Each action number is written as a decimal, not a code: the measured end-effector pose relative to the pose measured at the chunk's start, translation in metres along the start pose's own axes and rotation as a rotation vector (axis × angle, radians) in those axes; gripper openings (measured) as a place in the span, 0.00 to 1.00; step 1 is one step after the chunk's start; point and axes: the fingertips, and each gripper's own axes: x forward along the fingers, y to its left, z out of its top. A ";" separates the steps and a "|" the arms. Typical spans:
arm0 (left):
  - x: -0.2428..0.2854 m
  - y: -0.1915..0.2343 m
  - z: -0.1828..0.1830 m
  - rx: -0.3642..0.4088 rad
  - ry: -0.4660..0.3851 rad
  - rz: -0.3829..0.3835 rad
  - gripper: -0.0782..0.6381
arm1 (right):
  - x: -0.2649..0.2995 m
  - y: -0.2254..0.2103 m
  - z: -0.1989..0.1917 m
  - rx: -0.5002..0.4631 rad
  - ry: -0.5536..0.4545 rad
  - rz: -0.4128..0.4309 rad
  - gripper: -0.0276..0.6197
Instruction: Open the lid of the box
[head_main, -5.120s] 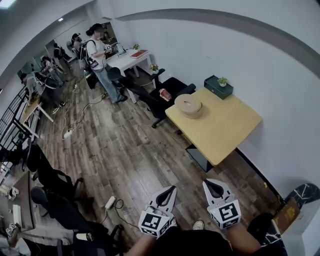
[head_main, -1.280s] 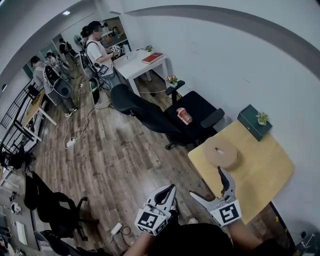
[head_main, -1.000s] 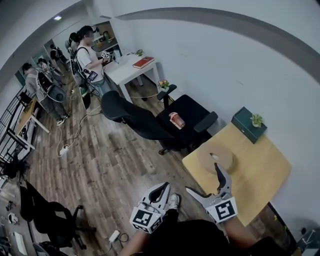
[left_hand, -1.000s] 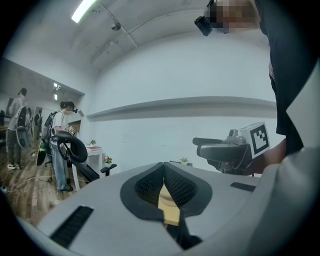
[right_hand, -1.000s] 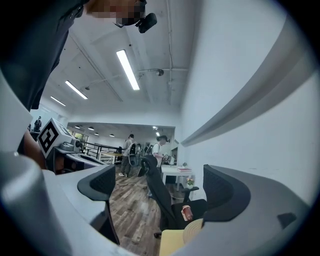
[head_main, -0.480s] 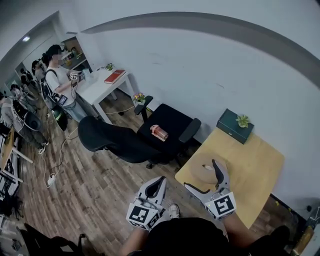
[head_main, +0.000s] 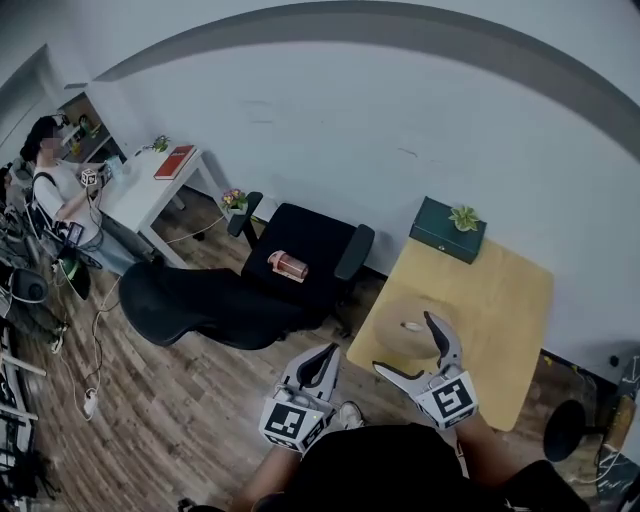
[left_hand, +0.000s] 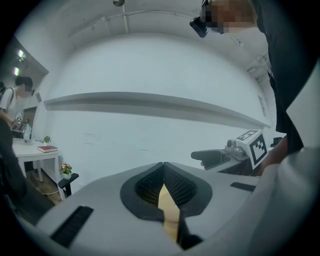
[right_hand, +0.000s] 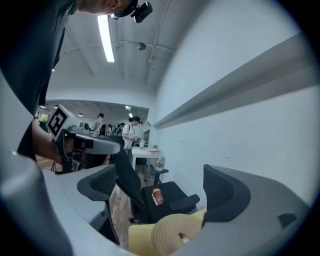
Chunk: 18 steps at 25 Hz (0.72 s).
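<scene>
Since the frame five seconds ago, the yellow table has gone from far across the room to right in front of the person, and the right gripper's jaws have spread wide.

Head view: the round tan box (head_main: 396, 318) sits on the near left corner of the wooden table (head_main: 495, 300), its lid on. The right gripper (head_main: 404, 343) is held in front of the box with its two jaws wide apart, gripping nothing; whether a jaw tip touches the box cannot be told here. The left gripper (head_main: 322, 362) is beside it, off the table and over the wooden floor, jaws together. A dark green box with a small plant (head_main: 447, 230) stands at the table's far edge against the wall. Left of the table is a black office chair (head_main: 305, 245) with a pink bottle (head_main: 287, 265) on its seat.

Left gripper view: the left gripper (left_hand: 163, 172) has its jaws pressed together with nothing between them. A thin strip of the yellow table (left_hand: 168, 212) shows below the tips. The right gripper (left_hand: 220, 157) shows at the right.

Right gripper view: the right gripper (right_hand: 162, 195) has its dark pads well apart and empty. The tan box (right_hand: 172, 232) lies low in the frame, ahead of the jaws, on the table (right_hand: 140, 239). The chair (right_hand: 172, 192) and the bottle (right_hand: 157, 196) stand behind it.
</scene>
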 end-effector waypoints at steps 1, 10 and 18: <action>0.003 0.001 -0.001 -0.001 0.004 -0.015 0.13 | 0.003 0.002 -0.005 -0.022 0.035 0.012 0.89; 0.021 0.012 -0.020 -0.045 0.026 -0.039 0.13 | 0.019 -0.013 -0.052 -0.004 0.222 0.101 0.92; 0.031 0.016 -0.047 -0.086 0.066 -0.027 0.13 | 0.035 -0.011 -0.109 0.032 0.429 0.246 0.93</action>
